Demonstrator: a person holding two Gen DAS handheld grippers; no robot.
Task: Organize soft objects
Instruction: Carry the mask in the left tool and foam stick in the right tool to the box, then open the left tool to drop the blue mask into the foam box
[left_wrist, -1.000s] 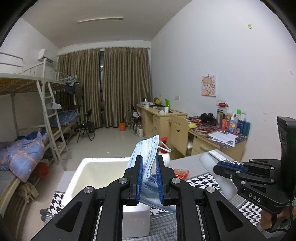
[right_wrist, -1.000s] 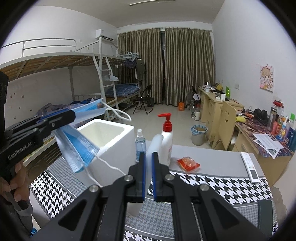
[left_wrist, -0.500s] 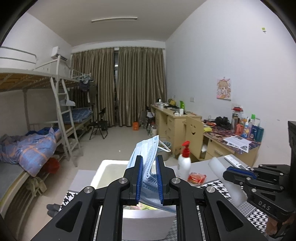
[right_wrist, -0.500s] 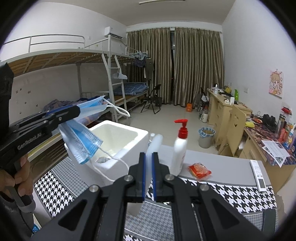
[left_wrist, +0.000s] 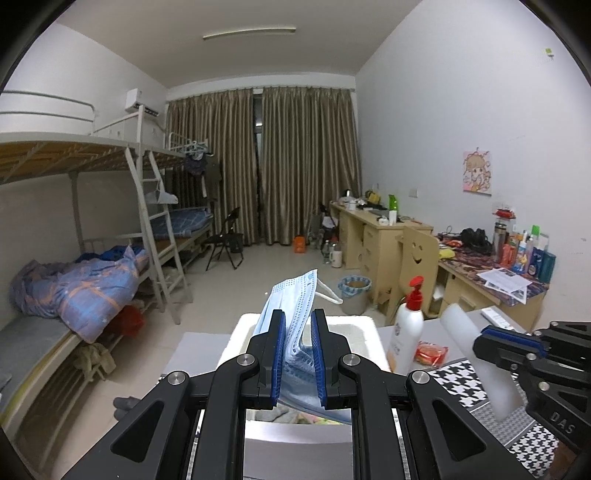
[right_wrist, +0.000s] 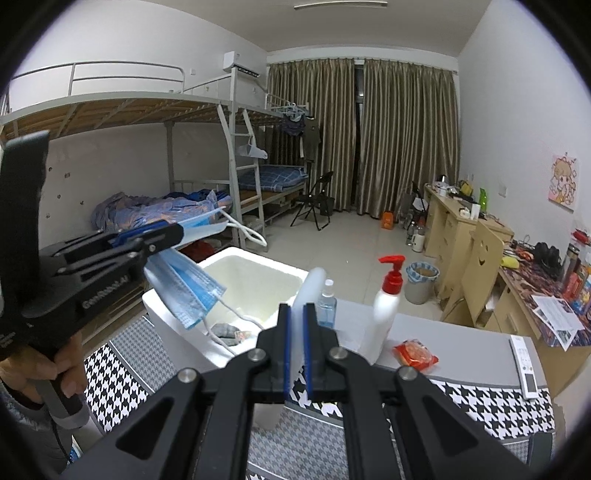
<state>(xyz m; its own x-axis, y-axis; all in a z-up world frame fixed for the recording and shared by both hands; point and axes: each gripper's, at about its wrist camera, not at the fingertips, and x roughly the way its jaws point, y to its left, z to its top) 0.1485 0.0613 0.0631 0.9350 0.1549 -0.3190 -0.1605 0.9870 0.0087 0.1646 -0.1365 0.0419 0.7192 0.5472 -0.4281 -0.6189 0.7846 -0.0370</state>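
Note:
My left gripper is shut on a bundle of blue face masks and holds it above the open white foam box. In the right wrist view the masks hang from that gripper over the box's left rim, ear loops dangling inside. Soft items lie on the box floor. My right gripper is shut on a translucent white plastic piece, right of the box above the table.
A red-capped pump bottle, a small clear bottle, a red packet and a remote stand or lie on the houndstooth-covered table. Bunk beds left, desks right.
The left gripper has moved the masks forward, from beside the foam box to over its opening. The right gripper keeps its white piece and has shifted slightly.

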